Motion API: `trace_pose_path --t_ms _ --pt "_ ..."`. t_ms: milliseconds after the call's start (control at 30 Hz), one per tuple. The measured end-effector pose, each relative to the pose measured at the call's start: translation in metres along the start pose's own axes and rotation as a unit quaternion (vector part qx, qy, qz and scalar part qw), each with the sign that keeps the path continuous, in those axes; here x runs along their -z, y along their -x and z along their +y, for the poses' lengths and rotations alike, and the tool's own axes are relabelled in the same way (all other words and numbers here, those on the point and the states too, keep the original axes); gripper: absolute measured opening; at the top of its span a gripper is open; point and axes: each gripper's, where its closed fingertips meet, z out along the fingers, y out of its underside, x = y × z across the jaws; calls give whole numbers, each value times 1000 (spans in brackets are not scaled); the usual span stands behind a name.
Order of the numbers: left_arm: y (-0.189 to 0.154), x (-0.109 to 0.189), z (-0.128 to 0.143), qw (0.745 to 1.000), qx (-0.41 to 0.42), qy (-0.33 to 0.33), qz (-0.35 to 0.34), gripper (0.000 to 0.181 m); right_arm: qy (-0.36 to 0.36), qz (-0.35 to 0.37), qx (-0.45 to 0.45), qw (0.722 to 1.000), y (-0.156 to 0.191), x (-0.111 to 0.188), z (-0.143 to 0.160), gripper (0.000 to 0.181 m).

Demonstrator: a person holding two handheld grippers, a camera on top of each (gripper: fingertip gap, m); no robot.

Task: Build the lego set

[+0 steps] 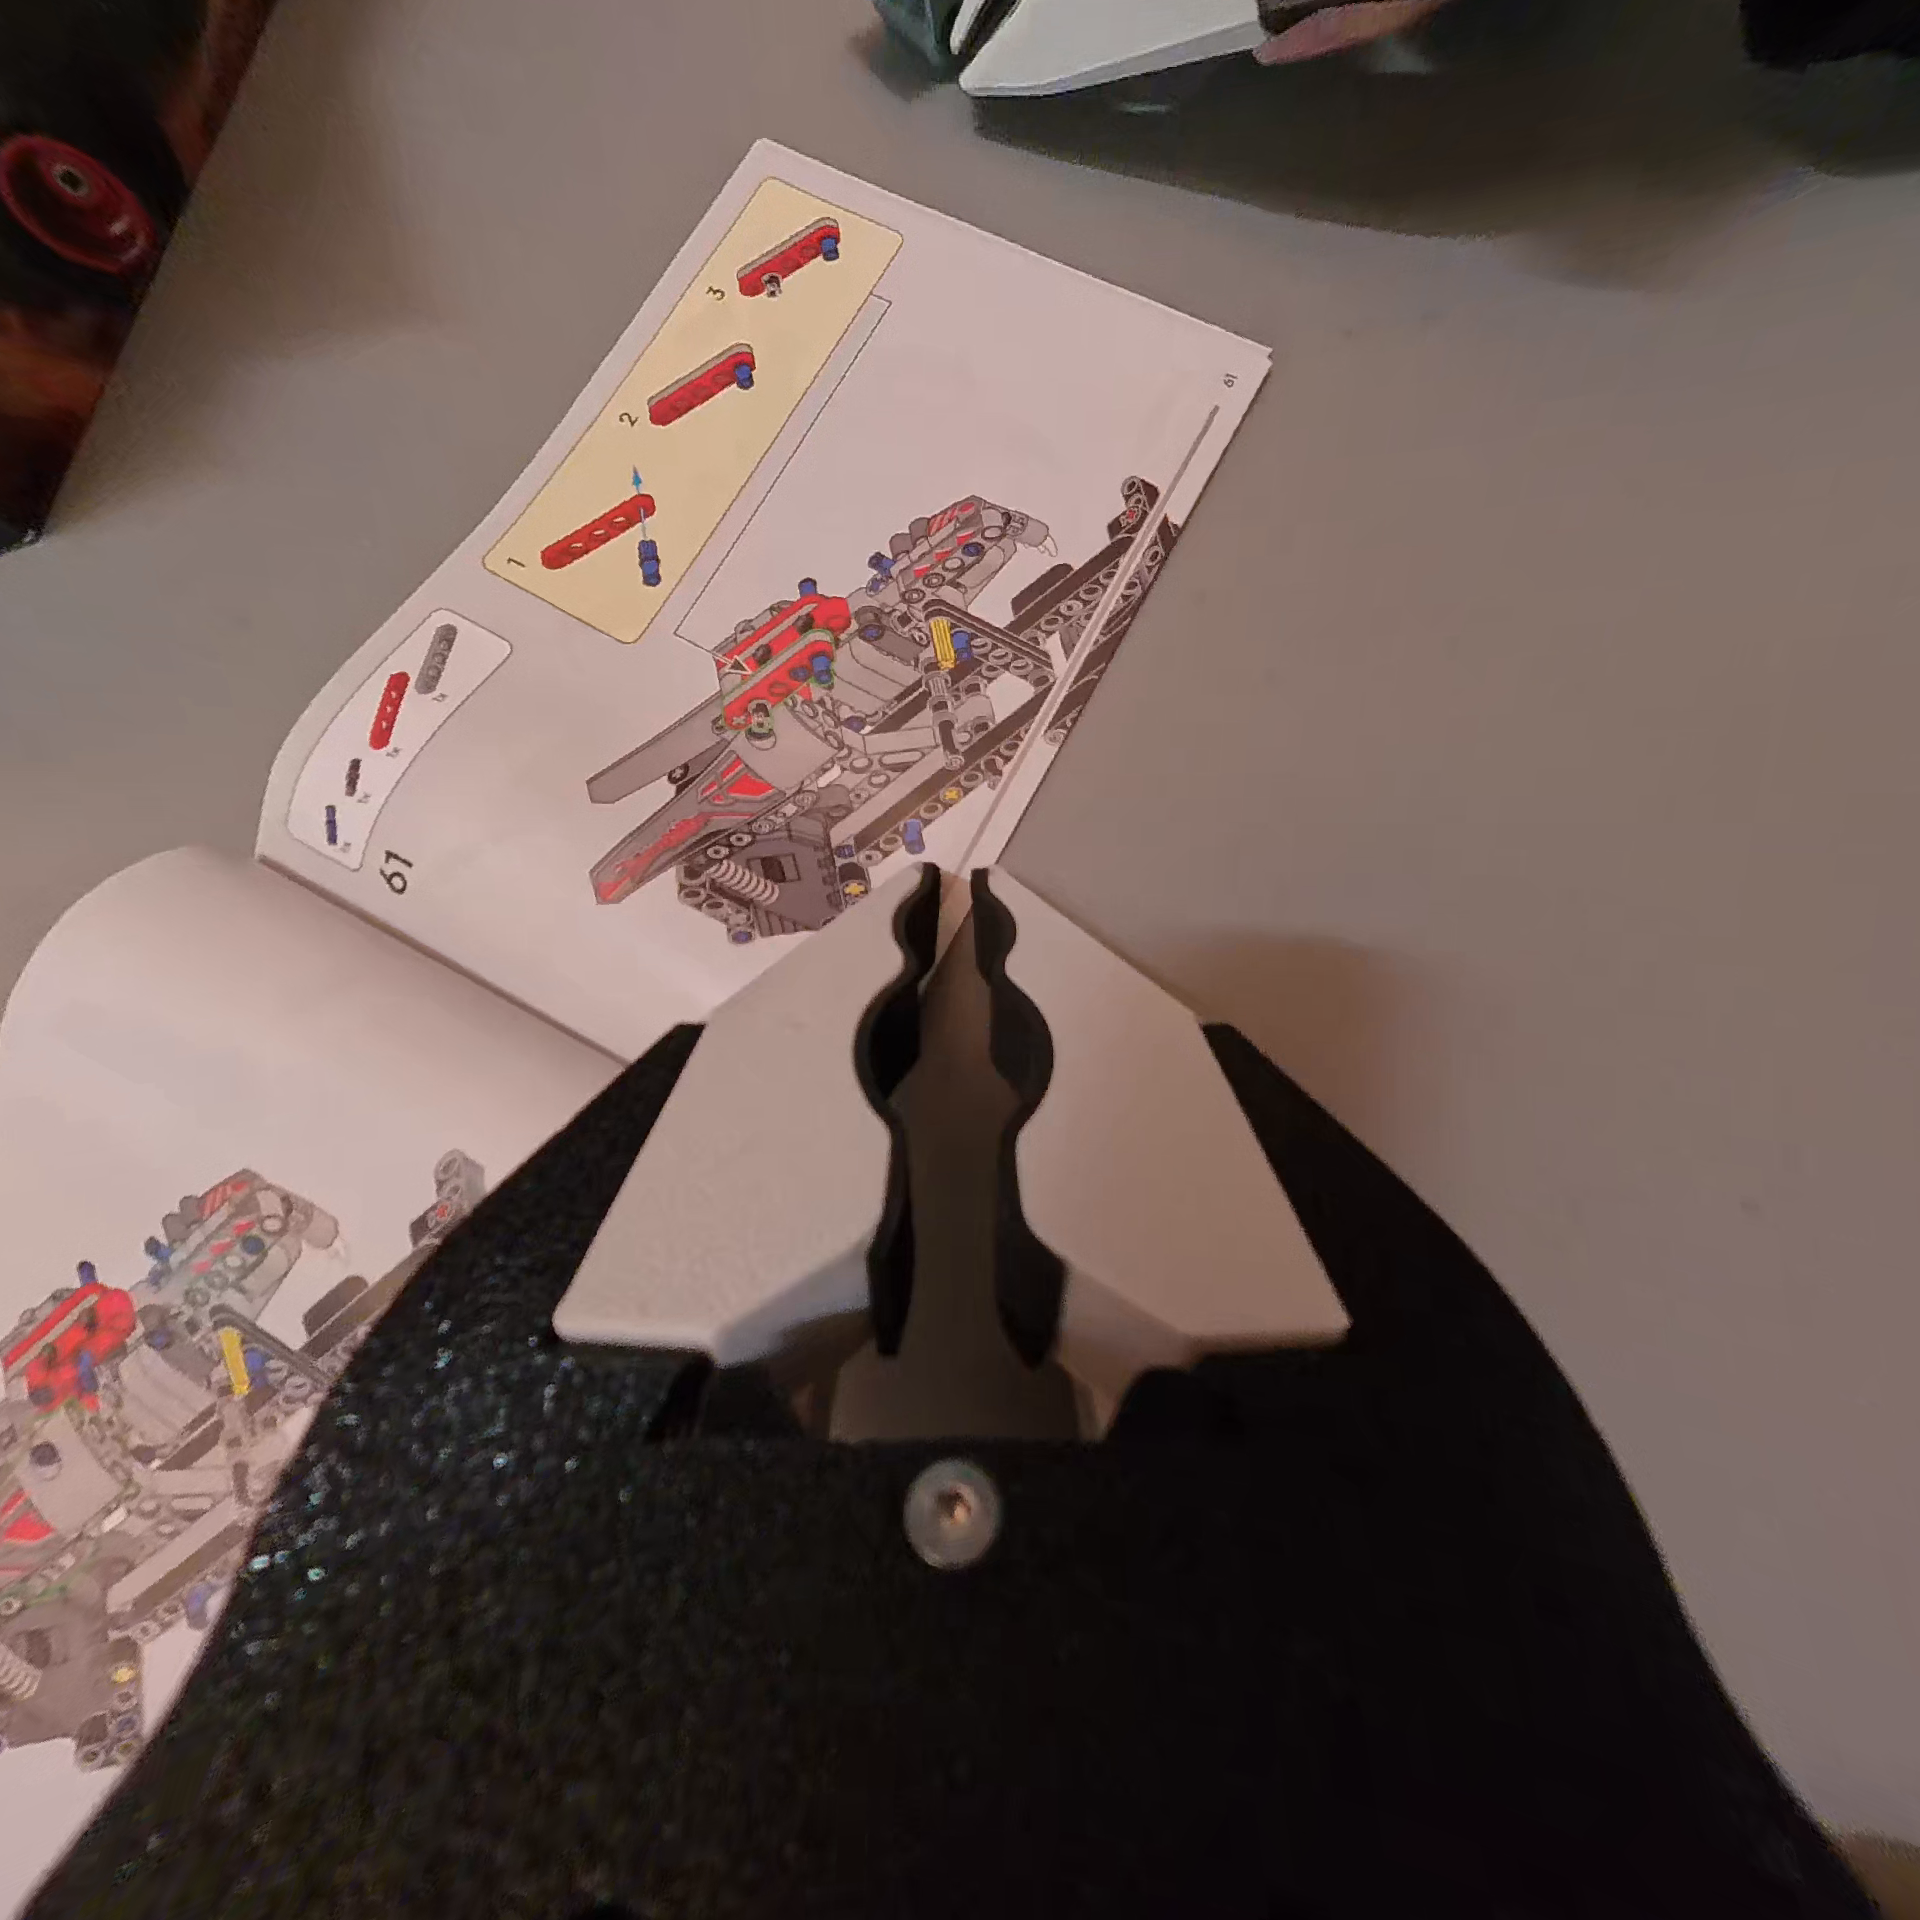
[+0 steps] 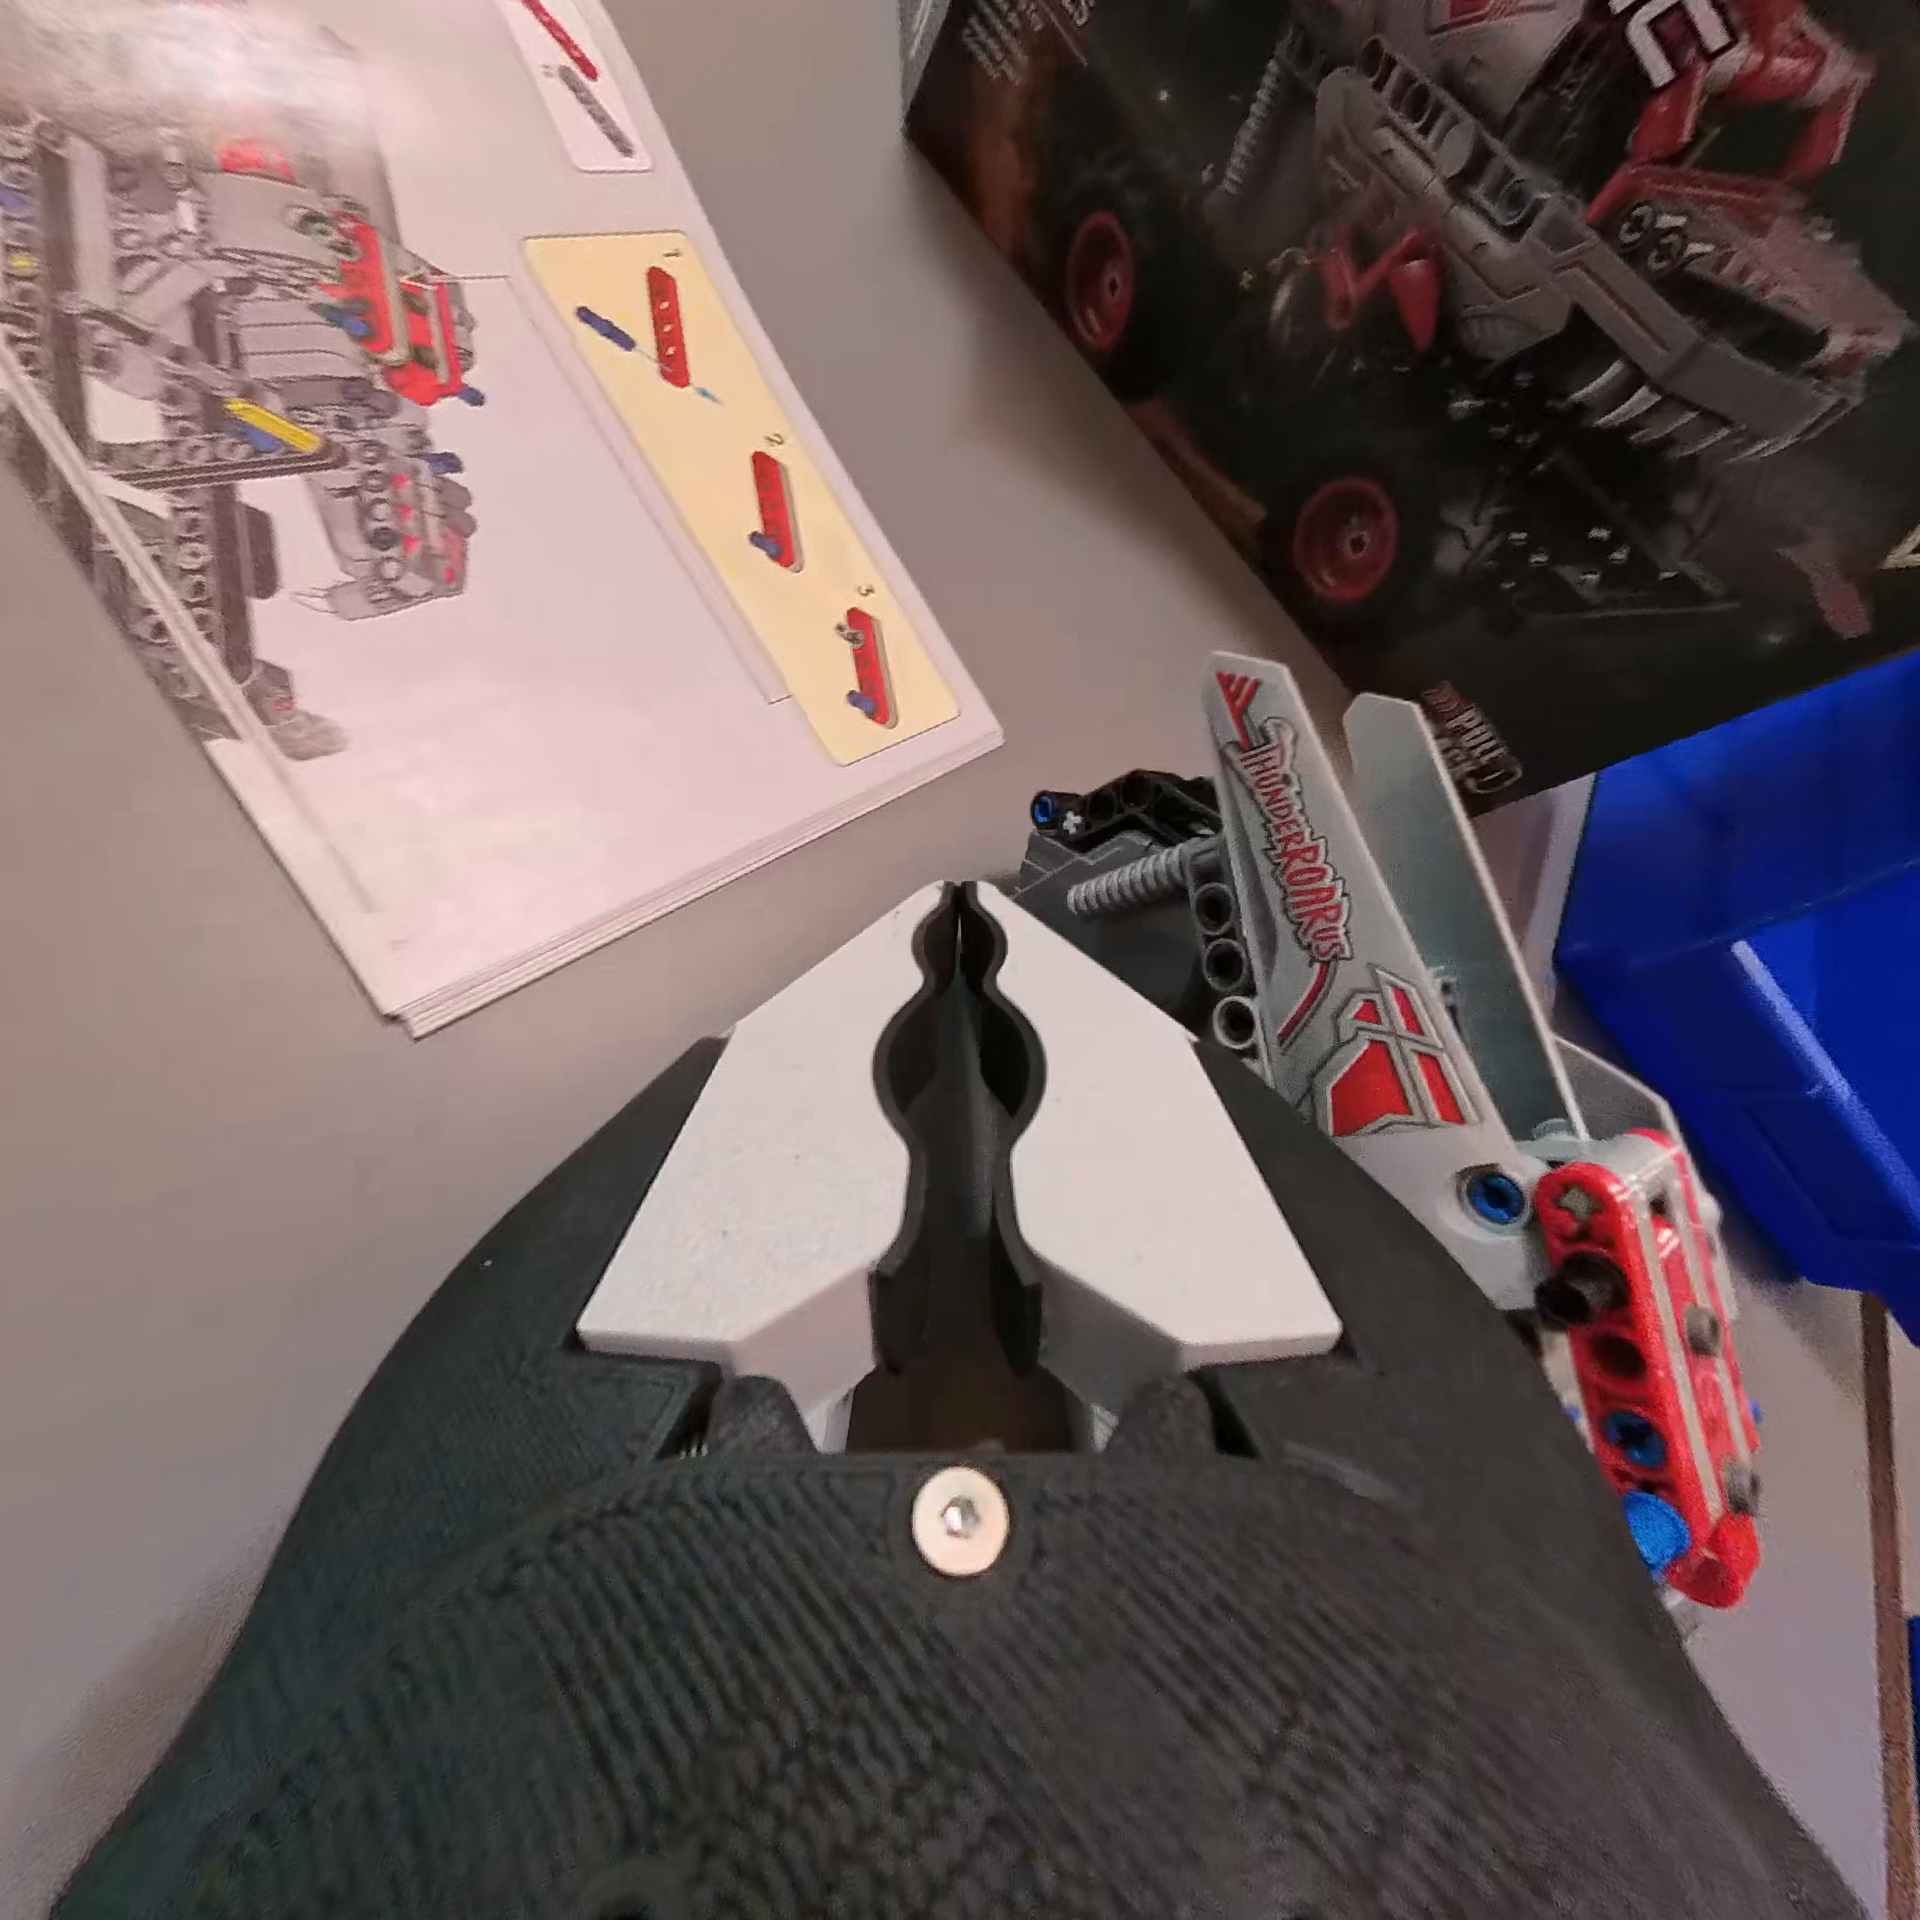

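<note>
The open instruction booklet (image 1: 831,582) lies on the grey table and shows a build step with red beams; it also shows in the right wrist view (image 2: 540,665). My left gripper (image 1: 954,883) is shut with only a hairline gap, empty, its tips at the booklet's near edge. My right gripper (image 2: 958,896) is shut and empty, just past the booklet's corner. The partly built lego model (image 2: 1340,987) lies right beside it on the right: grey stickered panels, a red beam (image 2: 1652,1382) with blue pins, a grey spring and a black frame behind the fingertips.
The dark lego box (image 2: 1507,343) lies at the far right; its corner shows at the left wrist view's upper left (image 1: 73,208). A blue plastic bin (image 2: 1766,956) stands right of the model. A blurred white and dark shape (image 1: 1091,52) sits at the table's far edge. Left tips to right tips: about 20 cm.
</note>
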Motion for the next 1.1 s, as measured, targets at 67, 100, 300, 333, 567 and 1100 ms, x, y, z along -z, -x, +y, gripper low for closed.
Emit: trace_pose_path --t_ms 67,100,300,333,567,1100 --pt "-1 1 0 1000 3 -4 3 4 3 8 2 1000 -1 -1 2 1" --pt "-1 1 1 1000 5 -4 4 4 4 11 9 1000 1 1 1 3" --pt "0 3 -15 999 -3 -43 -17 10 -35 -39 37 998 40 22 -20 12" --pt "0 1 -19 998 -2 -53 -24 12 -44 -56 38 997 48 26 -25 14" --pt "-3 -8 -9 1000 13 -12 -25 20 -29 -137 4 990 83 33 -31 15" --pt "-3 5 -5 1000 16 -12 -12 20 -36 -117 1 993 85 31 -30 15"
